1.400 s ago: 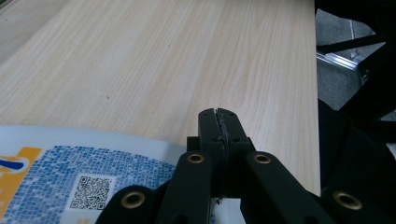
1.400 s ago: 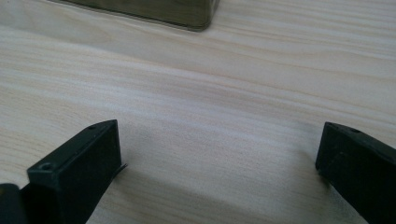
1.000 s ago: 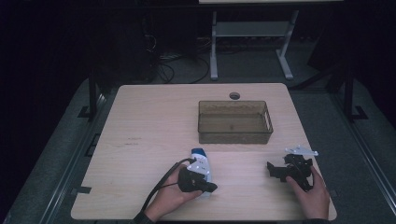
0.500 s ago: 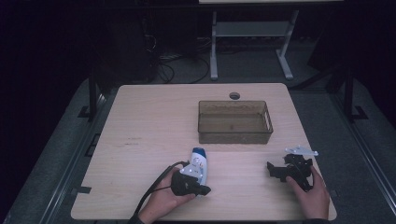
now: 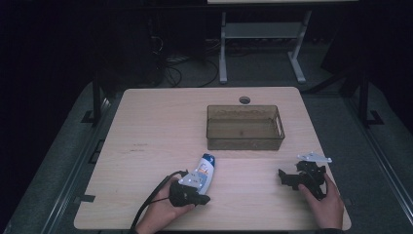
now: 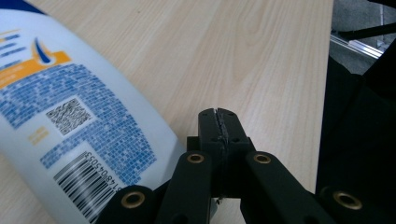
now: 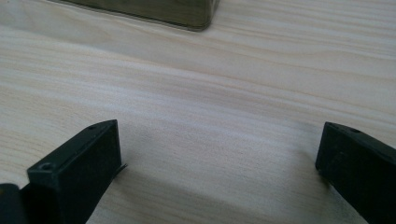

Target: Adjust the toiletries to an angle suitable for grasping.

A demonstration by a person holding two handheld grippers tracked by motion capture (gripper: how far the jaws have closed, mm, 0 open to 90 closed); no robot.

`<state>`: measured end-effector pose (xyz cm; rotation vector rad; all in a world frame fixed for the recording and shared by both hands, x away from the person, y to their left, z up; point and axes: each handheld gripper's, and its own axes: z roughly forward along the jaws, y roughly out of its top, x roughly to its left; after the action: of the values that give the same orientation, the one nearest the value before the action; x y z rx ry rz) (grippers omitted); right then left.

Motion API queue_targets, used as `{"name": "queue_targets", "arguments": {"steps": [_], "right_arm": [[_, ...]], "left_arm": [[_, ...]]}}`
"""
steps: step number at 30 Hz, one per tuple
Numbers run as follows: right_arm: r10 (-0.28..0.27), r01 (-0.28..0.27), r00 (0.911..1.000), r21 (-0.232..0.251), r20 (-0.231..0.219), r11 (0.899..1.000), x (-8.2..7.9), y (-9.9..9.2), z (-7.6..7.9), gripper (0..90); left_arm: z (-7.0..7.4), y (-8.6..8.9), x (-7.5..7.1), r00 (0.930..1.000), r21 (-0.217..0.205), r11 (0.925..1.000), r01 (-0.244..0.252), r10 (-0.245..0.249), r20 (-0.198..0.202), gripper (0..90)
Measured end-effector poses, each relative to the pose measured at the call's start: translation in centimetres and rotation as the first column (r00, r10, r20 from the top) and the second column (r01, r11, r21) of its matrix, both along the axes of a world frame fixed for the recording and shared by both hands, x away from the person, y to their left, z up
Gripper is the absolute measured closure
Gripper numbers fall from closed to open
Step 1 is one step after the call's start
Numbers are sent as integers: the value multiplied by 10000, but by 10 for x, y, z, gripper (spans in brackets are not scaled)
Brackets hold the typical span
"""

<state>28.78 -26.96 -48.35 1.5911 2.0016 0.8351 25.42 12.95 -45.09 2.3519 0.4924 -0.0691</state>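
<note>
A white bottle (image 5: 201, 173) with a blue cap and a blue-and-orange label lies on its side on the wooden table (image 5: 160, 126), cap pointing away from me. My left gripper (image 5: 205, 199) rests just below the bottle's base, jaws pointing right. In the left gripper view the bottle (image 6: 70, 107) lies to the left of the left gripper (image 6: 218, 115), whose jaws are pressed together with nothing between them. My right gripper (image 5: 284, 178) sits at the near right of the table, and in its own view the right gripper (image 7: 219, 140) has its jaws wide apart over bare wood.
A translucent brown open box (image 5: 245, 127) stands in the right half of the table, its corner (image 7: 187, 14) showing ahead of the right gripper. A cable hole (image 5: 244, 100) is near the far edge. Beyond the table are a white desk frame (image 5: 263, 34) and cables on the floor.
My left hand and gripper have drawn back toward the near edge and off the bottle. The bottle stays lying in place. The right gripper has not moved.
</note>
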Motion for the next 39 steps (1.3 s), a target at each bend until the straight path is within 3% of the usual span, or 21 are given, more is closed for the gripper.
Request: {"name": "queue_targets", "arguments": {"steps": [21, 39], "right_arm": [[1, -1, 10000, 0, 0, 10000, 0, 0, 0, 0], [3, -3, 10000, -2, 1, 10000, 0, 0, 0, 0]], "left_arm": [[2, 38, 7, 9950, 158, 9951, -981, 978, 176, 899], [5, 72, 12, 9811, 46, 9813, -1923, 1922, 225, 900]]}}
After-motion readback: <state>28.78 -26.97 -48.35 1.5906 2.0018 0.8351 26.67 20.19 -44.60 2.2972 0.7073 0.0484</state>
